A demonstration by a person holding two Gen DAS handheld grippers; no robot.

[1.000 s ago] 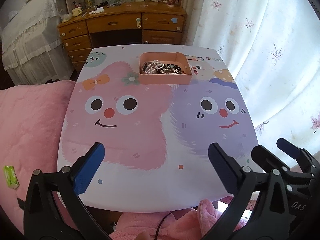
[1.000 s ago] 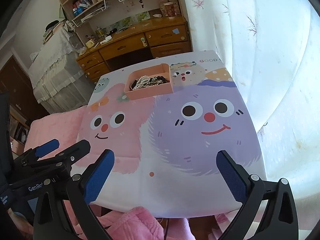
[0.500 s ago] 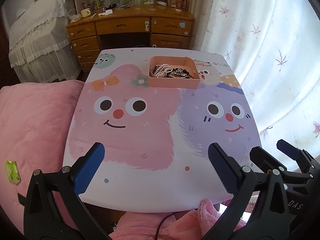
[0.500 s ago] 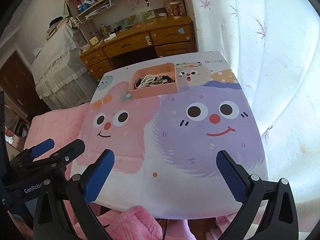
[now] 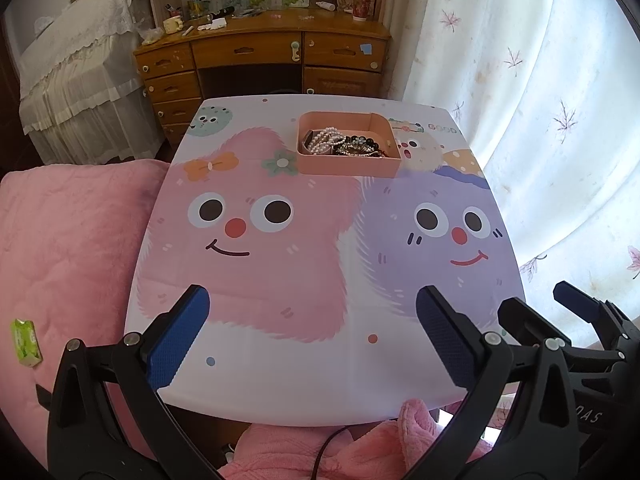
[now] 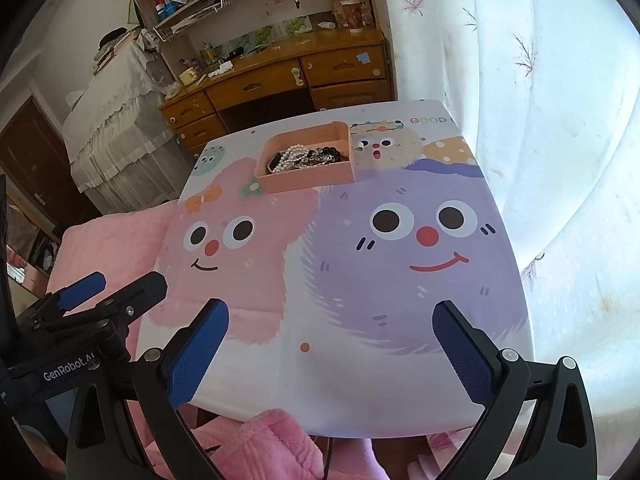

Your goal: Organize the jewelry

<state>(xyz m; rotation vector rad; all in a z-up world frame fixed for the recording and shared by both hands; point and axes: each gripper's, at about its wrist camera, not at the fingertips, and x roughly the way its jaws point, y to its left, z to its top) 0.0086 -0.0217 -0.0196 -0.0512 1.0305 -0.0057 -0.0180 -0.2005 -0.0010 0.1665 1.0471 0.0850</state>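
A pink tray [image 5: 348,166] stands at the far middle of the cartoon-printed table [image 5: 320,368]; it also shows in the right wrist view [image 6: 312,180]. Inside lies a tangle of jewelry [image 5: 344,145]: a white pearl strand, dark beads and a watch, also in the right wrist view [image 6: 306,157]. My left gripper [image 5: 312,336] is open and empty above the table's near edge. My right gripper [image 6: 330,354] is open and empty beside it, also over the near edge. Both are far from the tray.
A wooden desk [image 5: 260,56] with drawers stands behind the table. A white curtain [image 5: 540,100] hangs on the right. A pink quilt [image 5: 68,248] lies on the left with a small green packet [image 5: 26,342] on it. Pink fabric [image 6: 264,448] lies below the near edge.
Both grippers have drawn back and risen a little from the table, so the tray looks farther away. Both stay open and empty.
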